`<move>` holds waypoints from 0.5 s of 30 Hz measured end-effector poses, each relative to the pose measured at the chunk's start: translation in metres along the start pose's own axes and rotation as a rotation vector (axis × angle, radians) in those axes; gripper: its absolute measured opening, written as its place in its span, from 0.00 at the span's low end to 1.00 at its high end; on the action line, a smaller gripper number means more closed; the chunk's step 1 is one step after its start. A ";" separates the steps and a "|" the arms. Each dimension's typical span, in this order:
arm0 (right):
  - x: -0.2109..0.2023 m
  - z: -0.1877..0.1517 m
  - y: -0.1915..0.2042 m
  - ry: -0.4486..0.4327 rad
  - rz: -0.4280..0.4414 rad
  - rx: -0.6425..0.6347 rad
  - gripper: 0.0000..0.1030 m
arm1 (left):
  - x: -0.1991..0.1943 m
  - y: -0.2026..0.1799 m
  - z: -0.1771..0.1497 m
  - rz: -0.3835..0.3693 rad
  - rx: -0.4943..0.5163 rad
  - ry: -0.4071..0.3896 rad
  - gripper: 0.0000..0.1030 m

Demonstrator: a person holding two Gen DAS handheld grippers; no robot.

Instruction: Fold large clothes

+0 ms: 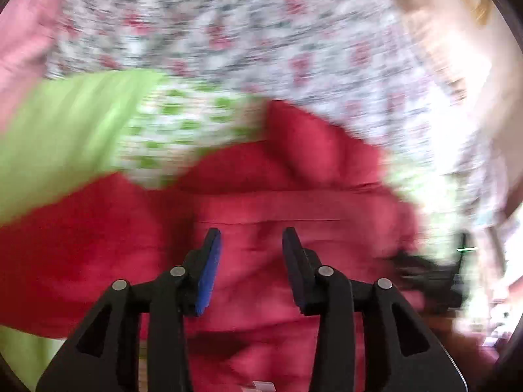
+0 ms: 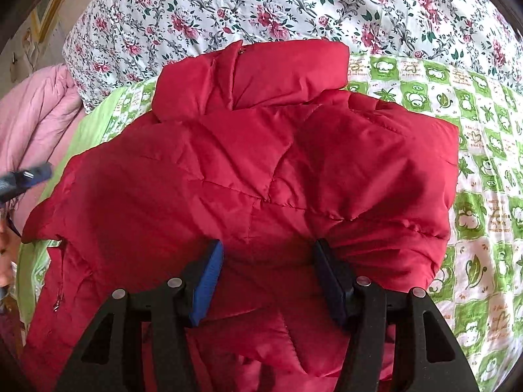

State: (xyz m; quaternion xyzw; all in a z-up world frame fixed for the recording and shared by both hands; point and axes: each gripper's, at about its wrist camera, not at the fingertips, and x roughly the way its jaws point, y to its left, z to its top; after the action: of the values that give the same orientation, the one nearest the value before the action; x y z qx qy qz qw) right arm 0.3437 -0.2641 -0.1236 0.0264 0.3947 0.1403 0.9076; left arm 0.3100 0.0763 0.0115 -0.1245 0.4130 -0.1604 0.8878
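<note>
Both grippers, left point(image 1: 251, 271) and right point(image 2: 268, 281), are hanging with jaws apart, gripping nothing, over the red jacket point(image 2: 248, 176) lying on the bed toward twelve o'clock, risking its puffy fold springing open.

We see a bed covered by a green-and-white checked sheet point(image 2: 483, 150). On it lies a red padded jacket point(image 2: 261, 170), collar toward the far edge, where a flowered quilt point(image 2: 294, 6) and a pink quilt point(image 2: 36, 114) are bunched.

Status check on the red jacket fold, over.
Left gripper open, empty. Right gripper open over red jacket, not gripping. Jacket partly folded on green sheet. Nothing in the way.
</note>
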 end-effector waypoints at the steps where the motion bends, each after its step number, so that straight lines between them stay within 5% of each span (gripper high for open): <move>1: 0.001 0.000 0.001 -0.001 -0.003 -0.004 0.59 | 0.004 -0.011 -0.003 -0.049 0.006 0.015 0.35; 4: 0.004 -0.001 0.006 0.002 -0.016 -0.013 0.61 | 0.035 -0.052 -0.013 -0.088 0.099 0.082 0.35; 8: 0.006 0.002 0.008 0.024 -0.023 -0.025 0.63 | 0.092 -0.078 -0.030 0.055 0.219 0.184 0.35; 11: -0.003 0.012 0.014 0.019 -0.029 -0.019 0.60 | 0.114 -0.065 -0.047 0.064 0.192 0.216 0.36; 15: -0.025 0.025 0.049 -0.083 0.075 -0.094 0.60 | 0.109 -0.052 -0.046 -0.002 0.115 0.213 0.35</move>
State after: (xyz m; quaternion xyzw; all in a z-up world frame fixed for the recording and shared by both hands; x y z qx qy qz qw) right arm 0.3342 -0.2221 -0.0804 0.0045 0.3483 0.1911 0.9177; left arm 0.3315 -0.0176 -0.0748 -0.0562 0.4949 -0.1968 0.8445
